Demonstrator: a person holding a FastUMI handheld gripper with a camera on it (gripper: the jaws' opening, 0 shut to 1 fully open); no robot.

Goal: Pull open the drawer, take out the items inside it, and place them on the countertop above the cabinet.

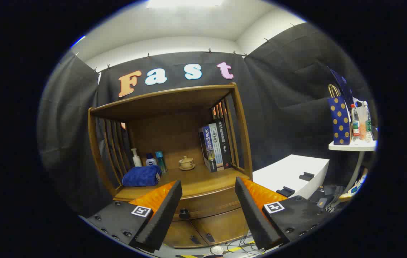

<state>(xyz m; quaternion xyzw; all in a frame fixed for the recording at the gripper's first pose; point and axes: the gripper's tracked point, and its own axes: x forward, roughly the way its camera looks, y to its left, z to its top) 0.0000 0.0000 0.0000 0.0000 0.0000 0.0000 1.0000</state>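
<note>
A wooden cabinet stands ahead of me with a shut drawer point(209, 205) under its countertop point(203, 181). The drawer's dark round knob point(184, 214) sits just inside my left finger. My gripper point(209, 188) is open, its two fingers spread wide and a short way in front of the drawer face, nothing between them. What lies inside the drawer is hidden.
On the countertop sit a folded blue towel point(141, 176), three small bottles point(149, 159), a small teacup on a saucer point(186, 163) and upright books point(216, 146). Two lower cabinet doors point(203, 231) are shut. A white box point(291, 174) and a side table with a dotted bag point(339, 123) stand to the right.
</note>
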